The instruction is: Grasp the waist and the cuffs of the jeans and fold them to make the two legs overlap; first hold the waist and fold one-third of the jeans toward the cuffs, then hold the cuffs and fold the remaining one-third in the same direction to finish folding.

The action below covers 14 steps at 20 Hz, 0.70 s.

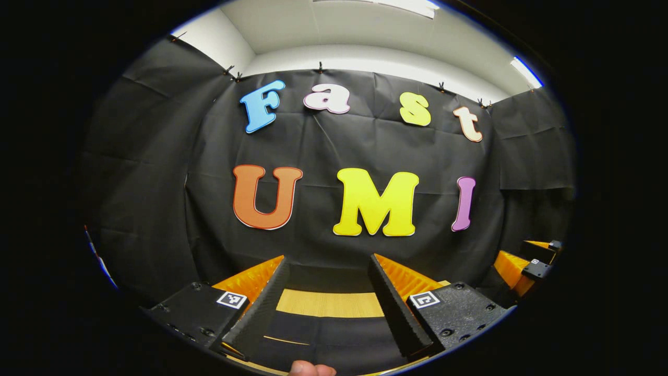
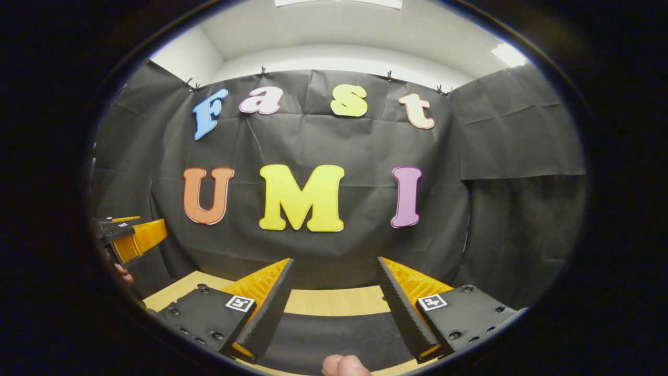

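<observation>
My left gripper [image 1: 329, 261] is open, its fingers spread wide with nothing between them, and it points at the booth's black wall. My right gripper [image 2: 335, 261] is open in the same way, level and facing the same wall. Low between the fingers of each lies a dark flat surface [image 1: 323, 337] [image 2: 334, 339] on the wooden table [image 1: 329, 303] [image 2: 334, 300]; I cannot tell whether it is the jeans. The right gripper [image 1: 527, 266] appears at the right edge of the left gripper view. The left gripper [image 2: 130, 237] appears at the left edge of the right gripper view.
The black cloth wall [image 1: 334, 146] stands close behind the table's far edge and wraps around both sides. A person's fingertip [image 1: 311, 369] [image 2: 344, 365] pokes in at the bottom of each view.
</observation>
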### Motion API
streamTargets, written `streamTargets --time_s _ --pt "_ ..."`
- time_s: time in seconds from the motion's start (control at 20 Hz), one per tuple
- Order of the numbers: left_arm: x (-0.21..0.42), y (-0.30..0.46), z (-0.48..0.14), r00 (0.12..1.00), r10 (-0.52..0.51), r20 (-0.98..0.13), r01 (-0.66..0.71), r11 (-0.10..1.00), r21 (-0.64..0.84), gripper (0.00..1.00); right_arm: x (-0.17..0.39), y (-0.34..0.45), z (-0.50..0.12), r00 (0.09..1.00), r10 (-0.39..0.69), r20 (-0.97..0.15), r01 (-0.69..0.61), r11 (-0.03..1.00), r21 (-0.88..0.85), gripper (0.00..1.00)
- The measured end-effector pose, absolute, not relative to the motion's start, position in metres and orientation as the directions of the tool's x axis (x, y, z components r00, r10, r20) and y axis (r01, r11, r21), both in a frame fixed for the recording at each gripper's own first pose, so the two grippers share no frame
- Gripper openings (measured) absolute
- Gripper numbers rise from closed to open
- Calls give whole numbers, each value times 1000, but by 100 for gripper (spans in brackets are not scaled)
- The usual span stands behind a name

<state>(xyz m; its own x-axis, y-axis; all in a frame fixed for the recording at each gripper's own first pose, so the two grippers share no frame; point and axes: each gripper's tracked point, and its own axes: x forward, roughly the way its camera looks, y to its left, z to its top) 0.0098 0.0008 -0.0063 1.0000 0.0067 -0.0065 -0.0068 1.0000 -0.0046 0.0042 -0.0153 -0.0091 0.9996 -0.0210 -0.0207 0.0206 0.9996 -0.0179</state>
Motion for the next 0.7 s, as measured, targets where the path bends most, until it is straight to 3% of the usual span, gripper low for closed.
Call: streamTargets --time_s 0.1,0.3,0.7 --pt "12 0 -6 1000 8 -9 -8 1000 2 97 8 -20 -10 999 -30 -22 30 999 -13 100" --pt "18 0 -8 1000 6 -12 -5 1000 26 97 12 -26 -14 999 -43 -30 42 999 -12 94" --pt "28 -8 -16 999 14 -37 -13 999 29 97 24 -41 -17 999 -39 -37 38 999 -29 97"
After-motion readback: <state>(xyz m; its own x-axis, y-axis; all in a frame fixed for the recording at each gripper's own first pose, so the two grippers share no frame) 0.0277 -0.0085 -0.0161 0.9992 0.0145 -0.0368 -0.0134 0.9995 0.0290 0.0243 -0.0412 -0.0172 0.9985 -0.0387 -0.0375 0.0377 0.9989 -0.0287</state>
